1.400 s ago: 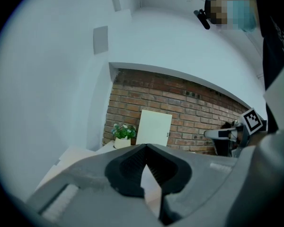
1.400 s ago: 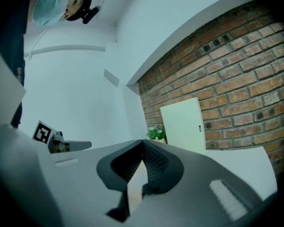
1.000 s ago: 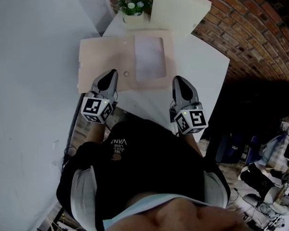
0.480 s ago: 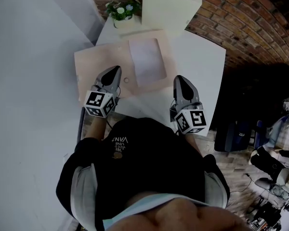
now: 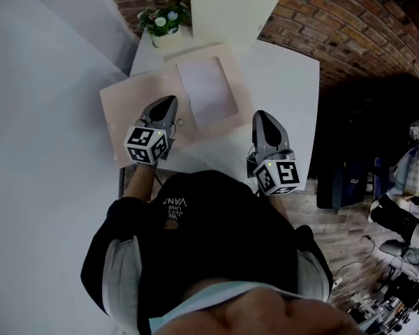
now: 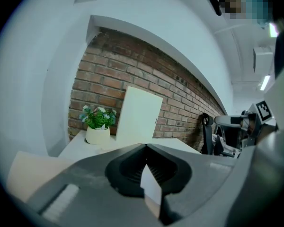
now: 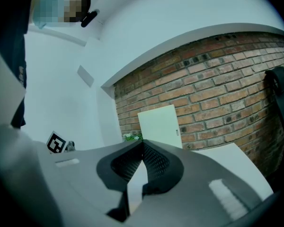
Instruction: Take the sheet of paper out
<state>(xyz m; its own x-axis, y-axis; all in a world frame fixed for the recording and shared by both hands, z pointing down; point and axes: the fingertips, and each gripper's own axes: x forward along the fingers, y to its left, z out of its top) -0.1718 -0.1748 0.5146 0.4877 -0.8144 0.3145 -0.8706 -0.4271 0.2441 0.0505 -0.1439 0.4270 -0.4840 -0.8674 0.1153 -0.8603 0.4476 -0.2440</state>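
Nearest, the left gripper (image 5: 167,103) and right gripper (image 5: 262,116) both have their jaws pressed together on nothing, which their own views make plain. Only the head view shows the sheet of paper (image 5: 208,93), lying on the open folder (image 5: 129,114) near the left tip. The gripper views look past it to the potted plant (image 6: 98,118) and brick wall (image 7: 217,74).

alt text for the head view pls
From above: a person holds the shut left gripper over a beige folder with a sheet of paper in it, the shut right gripper over the white table beside it.

One overhead, two level; wall (image 5: 335,19) shared
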